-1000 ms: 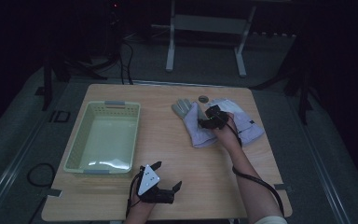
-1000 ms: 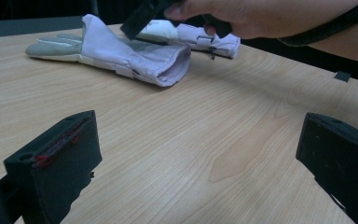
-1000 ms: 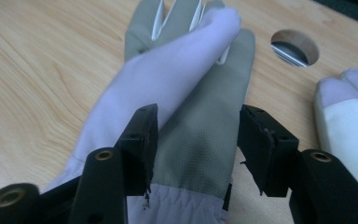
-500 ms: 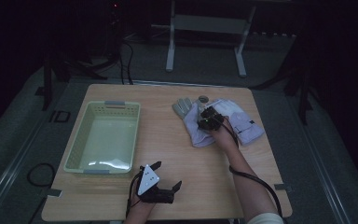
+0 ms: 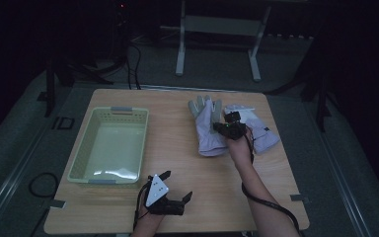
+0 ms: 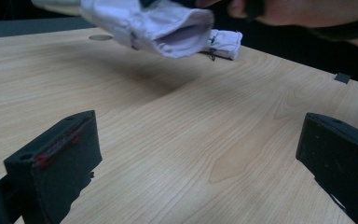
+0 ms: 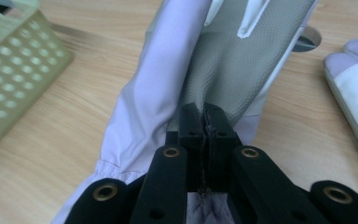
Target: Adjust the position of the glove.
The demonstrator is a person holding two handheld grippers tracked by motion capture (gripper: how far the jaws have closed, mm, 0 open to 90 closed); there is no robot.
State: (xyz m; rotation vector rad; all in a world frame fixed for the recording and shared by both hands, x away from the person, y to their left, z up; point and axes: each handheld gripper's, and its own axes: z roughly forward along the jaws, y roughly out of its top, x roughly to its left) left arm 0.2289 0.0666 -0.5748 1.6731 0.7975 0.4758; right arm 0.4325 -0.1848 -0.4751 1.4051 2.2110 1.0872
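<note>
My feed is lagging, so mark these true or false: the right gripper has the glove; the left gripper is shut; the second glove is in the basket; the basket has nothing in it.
1. The right gripper is shut on a glove. True: its jaws have just closed and pinch the fabric.
2. The left gripper is shut. False: its jaws stand wide open over bare table.
3. The second glove lies in the basket. False: it lies on the table, beside the held one.
4. The basket is empty. True.

A pale wooden table (image 5: 187,163) carries everything. On it lie a green basket (image 5: 109,146) at left and a white glove (image 5: 256,129) at right.
</note>
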